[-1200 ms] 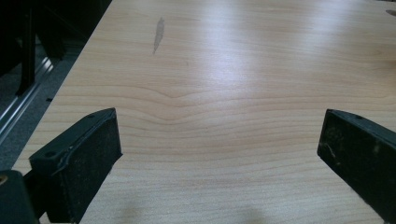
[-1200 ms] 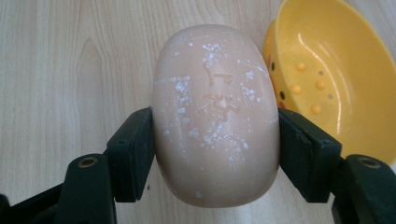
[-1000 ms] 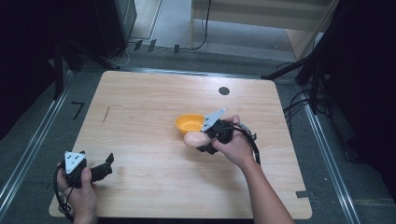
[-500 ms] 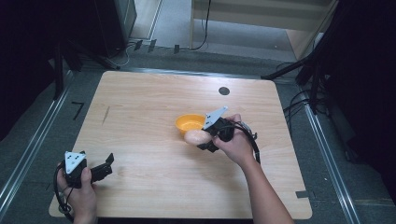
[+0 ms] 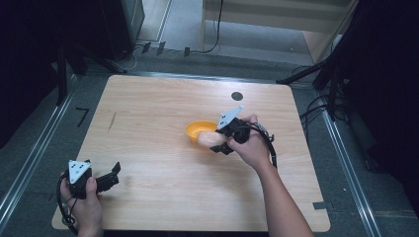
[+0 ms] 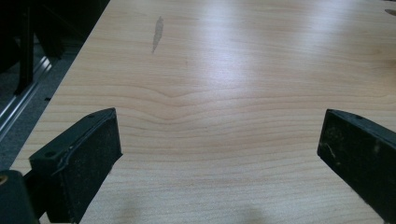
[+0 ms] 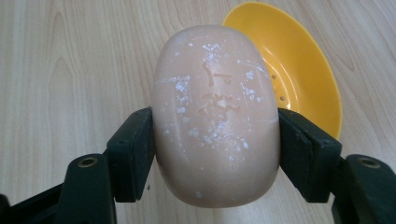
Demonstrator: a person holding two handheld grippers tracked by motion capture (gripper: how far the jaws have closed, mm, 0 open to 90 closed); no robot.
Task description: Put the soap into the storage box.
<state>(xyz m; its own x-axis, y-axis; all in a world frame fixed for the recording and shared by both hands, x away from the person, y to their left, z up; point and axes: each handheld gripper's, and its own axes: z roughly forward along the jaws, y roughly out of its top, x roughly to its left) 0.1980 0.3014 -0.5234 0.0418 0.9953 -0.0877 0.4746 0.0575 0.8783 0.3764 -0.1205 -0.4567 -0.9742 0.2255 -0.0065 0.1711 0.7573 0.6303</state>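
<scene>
The right gripper [image 7: 215, 140] clamps a smooth, rounded pale-pink soap bar [image 7: 215, 112] across its waist, likely slippery yet rigid, the shallow yellow plastic dish [image 7: 299, 65] at its two o'clock, while the left gripper [image 6: 219, 158] gapes wide, holding nothing.

Embossed marks on the face of the pink soap bar [image 7: 217, 114], worn and flaked white, nothing legible.
</scene>
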